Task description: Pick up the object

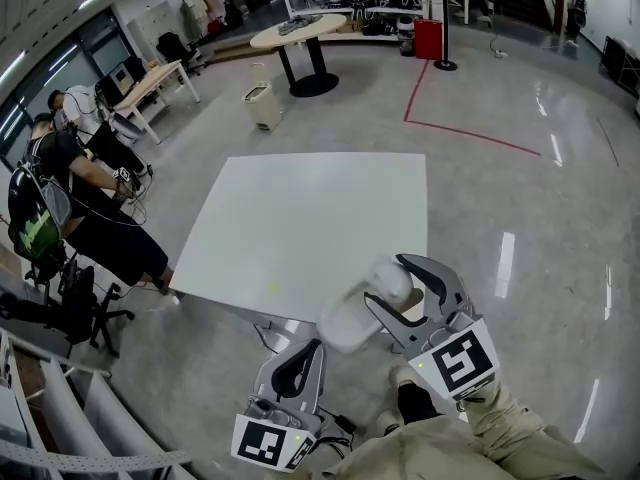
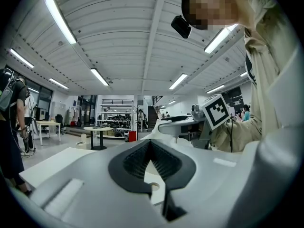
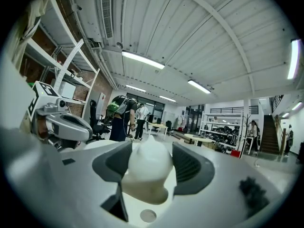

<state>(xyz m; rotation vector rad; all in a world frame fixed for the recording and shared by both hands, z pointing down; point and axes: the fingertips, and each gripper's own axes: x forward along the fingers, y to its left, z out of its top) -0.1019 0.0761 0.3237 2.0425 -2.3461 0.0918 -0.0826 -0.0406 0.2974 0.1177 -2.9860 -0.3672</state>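
Note:
The object is a pale white, soft-looking, rounded thing [image 1: 358,308], held in the air over the near right edge of the white table [image 1: 300,208]. My right gripper [image 1: 384,279] is shut on it. In the right gripper view the object [image 3: 147,167] fills the gap between the dark pads, and its tapered end points past the tips of my right gripper [image 3: 148,151]. My left gripper [image 1: 308,350] hangs lower, below the table's near edge. Its pads meet with nothing between them. In the left gripper view my left gripper [image 2: 150,142] points toward the right one's marker cube [image 2: 216,110].
Two people [image 1: 60,198] stand by a black chair [image 1: 70,303] left of the table. Farther back stand a white bin [image 1: 262,106], a round table [image 1: 298,33] and a red box [image 1: 428,38]. Red tape [image 1: 470,133] marks the shiny floor on the right.

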